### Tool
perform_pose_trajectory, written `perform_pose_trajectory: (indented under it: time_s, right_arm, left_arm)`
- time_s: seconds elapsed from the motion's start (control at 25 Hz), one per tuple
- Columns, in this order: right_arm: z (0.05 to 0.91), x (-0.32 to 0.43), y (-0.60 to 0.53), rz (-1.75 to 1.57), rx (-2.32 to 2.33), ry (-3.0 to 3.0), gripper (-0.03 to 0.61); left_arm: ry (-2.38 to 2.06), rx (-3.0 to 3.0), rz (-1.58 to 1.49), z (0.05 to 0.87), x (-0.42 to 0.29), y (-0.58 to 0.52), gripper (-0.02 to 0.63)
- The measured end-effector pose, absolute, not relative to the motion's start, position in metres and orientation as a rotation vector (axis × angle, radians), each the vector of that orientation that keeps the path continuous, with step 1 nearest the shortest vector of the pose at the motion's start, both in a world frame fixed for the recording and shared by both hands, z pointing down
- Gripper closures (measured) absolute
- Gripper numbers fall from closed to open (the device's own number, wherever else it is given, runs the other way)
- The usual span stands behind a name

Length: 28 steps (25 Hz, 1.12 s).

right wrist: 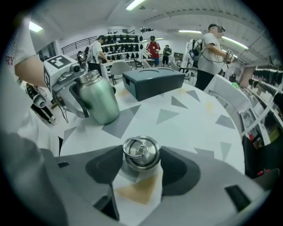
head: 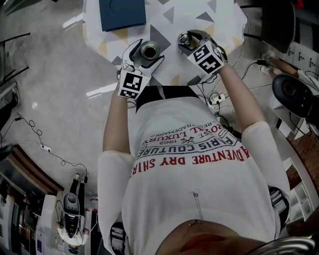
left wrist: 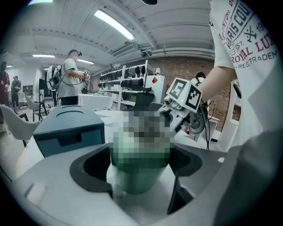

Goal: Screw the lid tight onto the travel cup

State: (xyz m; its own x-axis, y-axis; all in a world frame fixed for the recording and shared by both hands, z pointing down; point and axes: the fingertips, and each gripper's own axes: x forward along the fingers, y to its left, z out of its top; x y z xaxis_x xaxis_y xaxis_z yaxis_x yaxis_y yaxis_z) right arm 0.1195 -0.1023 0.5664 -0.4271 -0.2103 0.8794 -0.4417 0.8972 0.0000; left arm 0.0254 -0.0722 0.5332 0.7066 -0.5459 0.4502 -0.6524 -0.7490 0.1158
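Observation:
A green metal travel cup (head: 149, 50) stands upright and lidless on the patterned table (head: 222, 20). My left gripper (head: 148, 52) is open around it, one jaw on each side of the cup's body (left wrist: 139, 178). The steel lid with a ring handle (head: 185, 39) rests on the table to the cup's right. My right gripper (head: 188, 41) is open astride the lid (right wrist: 141, 152), whose rim sits very close to both pads. In the right gripper view the cup (right wrist: 97, 99) stands to the left of the lid, apart from it.
A dark blue box (head: 122, 14) lies at the table's far side, behind the cup. The near table edge runs just in front of both grippers. Cables and a power strip (head: 215, 99) lie on the floor at right. Several people stand in the background.

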Motion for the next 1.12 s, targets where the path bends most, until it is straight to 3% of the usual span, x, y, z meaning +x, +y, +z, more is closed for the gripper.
perform_pose_trajectory:
  time_s: [0.52, 1.12]
  right_arm:
    - [0.559, 0.119, -0.1, 0.239, 0.446, -2.011, 0.325]
    - [0.452, 0.052, -0.08, 0.153, 0.328, -2.214, 0.325]
  left_arm:
    - [-0.854, 2.726, 0.556, 0.535, 0.028, -0.072, 0.221]
    - [-0.635, 2.796, 0.589, 0.536, 0.032, -0.066, 0.219]
